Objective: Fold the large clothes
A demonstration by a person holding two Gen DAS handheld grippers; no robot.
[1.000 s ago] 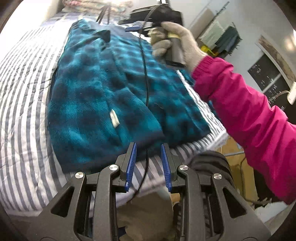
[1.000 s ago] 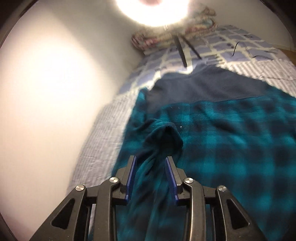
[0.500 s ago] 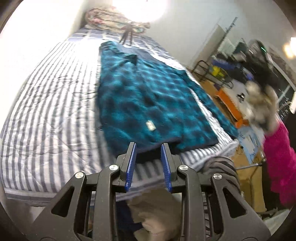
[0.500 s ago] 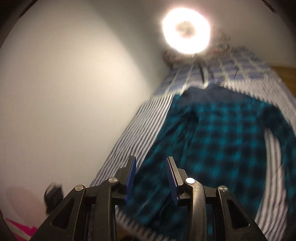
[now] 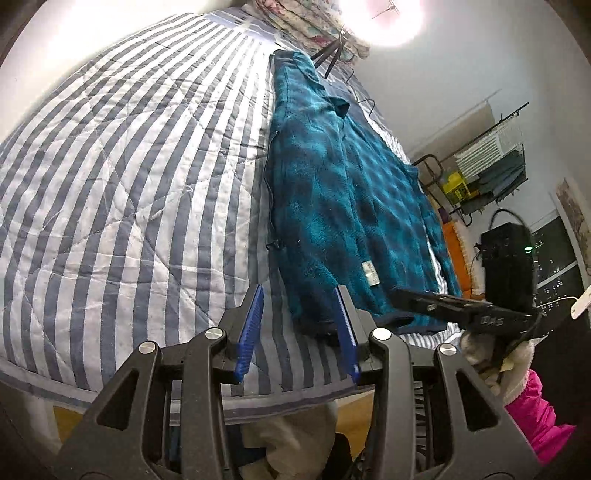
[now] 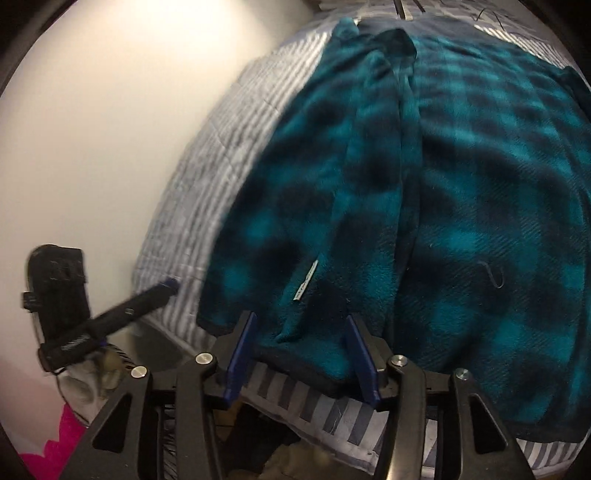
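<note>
A teal-and-dark-blue plaid fleece garment [image 5: 332, 192] lies spread flat on a bed covered by a grey-and-white striped quilt [image 5: 122, 177], its length running away from both claws toward the far end of the bed, where a bright round lamp [image 5: 384, 18] glares above a patterned bundle of bedding.

The left gripper [image 5: 298, 332] hangs over the near edge of the quilt, its blue-padded jaws parted and having just been opening. Between them shows only striped quilt and the bottom left corner of the garment's hem, which sits just ahead of the right-hand pad; the pads press on nothing. A small white label [image 5: 370, 272] on the fleece lies ahead and a little right of this claw.

The right gripper [image 6: 300, 360] points down at the same hem further along. Its jaws have also just been opening and stand released, with the dark-bound hem edge lying in the gap but not pinched (the pads stand clear on either side). A folded-in sleeve runs straight ahead from this claw up the garment.

Each gripper appears in the other's view, held by a hand in a pale knit glove [image 5: 491, 354] with a bright pink sleeve [image 5: 535, 417]. Off to the right of the left claw, beyond the bed, stand a black box [image 5: 508, 266] and a wire rack [image 5: 487, 170].
</note>
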